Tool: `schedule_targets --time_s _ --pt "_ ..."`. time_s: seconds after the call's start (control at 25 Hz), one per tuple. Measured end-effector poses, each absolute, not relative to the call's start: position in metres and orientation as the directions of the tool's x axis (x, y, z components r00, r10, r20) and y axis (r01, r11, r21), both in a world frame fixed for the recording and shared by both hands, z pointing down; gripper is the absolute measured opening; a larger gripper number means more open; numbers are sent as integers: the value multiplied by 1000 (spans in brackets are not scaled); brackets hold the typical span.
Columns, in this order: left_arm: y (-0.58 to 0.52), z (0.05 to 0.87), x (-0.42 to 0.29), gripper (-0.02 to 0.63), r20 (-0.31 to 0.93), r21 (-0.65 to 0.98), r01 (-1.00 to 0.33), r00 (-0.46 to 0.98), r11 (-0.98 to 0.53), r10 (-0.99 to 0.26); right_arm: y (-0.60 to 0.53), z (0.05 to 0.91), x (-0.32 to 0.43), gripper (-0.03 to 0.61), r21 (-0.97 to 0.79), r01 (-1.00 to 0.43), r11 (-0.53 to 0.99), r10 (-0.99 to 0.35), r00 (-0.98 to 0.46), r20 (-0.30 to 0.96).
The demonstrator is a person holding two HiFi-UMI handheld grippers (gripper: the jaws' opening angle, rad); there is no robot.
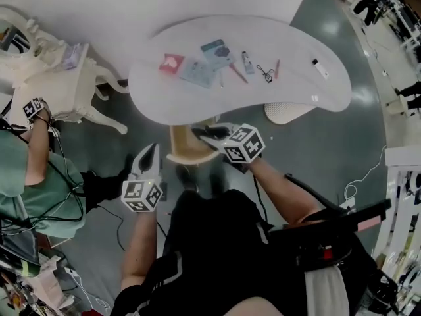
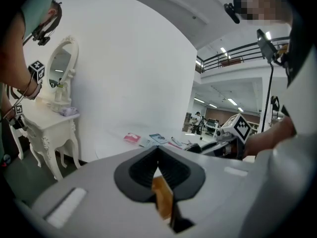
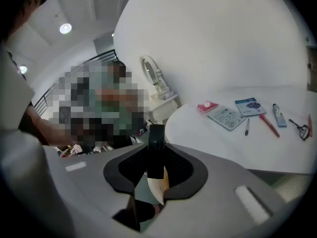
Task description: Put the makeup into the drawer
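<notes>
Makeup (image 1: pixel 197 73) lies in a loose row across the middle of the white worktop (image 1: pixel 296 94), in the upper centre of the head view, well apart from both of our tools. A pink packet (image 1: pixel 171 62) sits at the row's left end and a blue packet (image 1: pixel 217 50) further right. Next comes a tube (image 1: pixel 247 62) whose long axis runs nearly up and down the frame, and beside it a red pencil (image 1: pixel 238 73) slants from upper left to lower right.

Our left forearm comes up from the bottom edge. The left hand-held gripper (image 1: pixel 151 151) points toward the top of the frame, short of the worktop's near edge, its jaws pressed together with nothing between them. Our right forearm reaches in from the lower right. The right hand-held gripper (image 1: pixel 202 133) points leftward at frame centre, just below the worktop's edge and above a tan rounded piece (image 1: pixel 187 151). Its jaws are clenched on a dark narrow thing (image 3: pixel 156 152) standing upright between them; we cannot tell what it is.
</notes>
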State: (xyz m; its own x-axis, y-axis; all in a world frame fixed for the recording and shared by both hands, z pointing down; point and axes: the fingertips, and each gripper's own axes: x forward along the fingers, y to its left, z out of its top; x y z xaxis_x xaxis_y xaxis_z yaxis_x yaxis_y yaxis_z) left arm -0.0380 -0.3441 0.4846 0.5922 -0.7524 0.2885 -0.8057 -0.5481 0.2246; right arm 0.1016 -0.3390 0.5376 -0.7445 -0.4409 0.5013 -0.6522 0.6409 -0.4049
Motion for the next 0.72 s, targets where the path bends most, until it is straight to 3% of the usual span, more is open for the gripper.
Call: schedule_targets --time_s 0.72 --pt "-366 595 -46 0 436 317 -779 627 -542 -646 -351 702 60 95 -402 -601 691 -90 -624 776"
